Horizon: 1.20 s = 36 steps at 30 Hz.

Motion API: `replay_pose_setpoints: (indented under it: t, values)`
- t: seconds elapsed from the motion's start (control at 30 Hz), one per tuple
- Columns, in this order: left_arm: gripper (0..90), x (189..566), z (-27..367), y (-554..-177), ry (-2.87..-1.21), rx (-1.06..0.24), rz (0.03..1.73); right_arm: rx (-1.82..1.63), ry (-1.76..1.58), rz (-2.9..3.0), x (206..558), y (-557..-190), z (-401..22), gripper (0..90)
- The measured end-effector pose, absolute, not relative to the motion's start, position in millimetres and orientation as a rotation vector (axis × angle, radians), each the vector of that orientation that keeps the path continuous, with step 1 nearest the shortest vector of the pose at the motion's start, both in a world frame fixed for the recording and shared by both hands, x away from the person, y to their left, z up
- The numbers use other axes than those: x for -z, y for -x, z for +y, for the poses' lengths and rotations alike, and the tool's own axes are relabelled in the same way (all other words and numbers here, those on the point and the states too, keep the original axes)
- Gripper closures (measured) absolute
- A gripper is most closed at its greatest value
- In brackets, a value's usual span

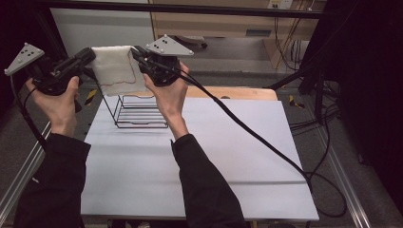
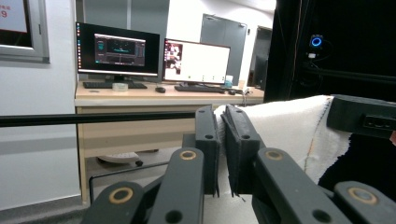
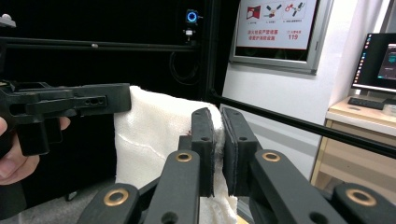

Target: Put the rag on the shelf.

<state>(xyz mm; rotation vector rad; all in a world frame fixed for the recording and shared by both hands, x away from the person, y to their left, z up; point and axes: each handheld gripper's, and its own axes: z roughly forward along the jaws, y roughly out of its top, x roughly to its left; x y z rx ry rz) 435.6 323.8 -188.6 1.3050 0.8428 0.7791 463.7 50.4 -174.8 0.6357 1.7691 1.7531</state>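
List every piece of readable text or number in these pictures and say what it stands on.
"119": on the wall poster in the right gripper view; its other lines of characters are too small to read.
"9": on the framed sign at the top left of the left gripper view, cut off by the edge.
Text on the two monitors and: too small and blurred to read.
The white towel and both grippers bear no readable text.

A white cloth [image 1: 114, 69] of coarse, nubbly terry weave, edged with a thin dark stitched line, hangs between matt black plastic grippers, left [image 1: 90, 56] and right [image 1: 135, 52], whose arms carry brass-coloured rivets and whose tops carry smooth grey plates. Below, a thin black wire rack [image 1: 138, 111] stands on a smooth, matt pale board [image 1: 199, 166]. Behind it shows a light wood edge [image 1: 237, 92]. Glossy black cables trail away.
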Motion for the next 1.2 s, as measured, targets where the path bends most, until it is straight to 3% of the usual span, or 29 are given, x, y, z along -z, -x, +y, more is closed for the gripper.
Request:
replay_pose_setpoints:
  t: [1.2]
  values:
    - [84.3, 158.3, 323.9, -478.9, -1.298, -0.836, 0.861, -1.757, -0.674, 1.740, 151.1, -499.0, 60.2, 84.4]
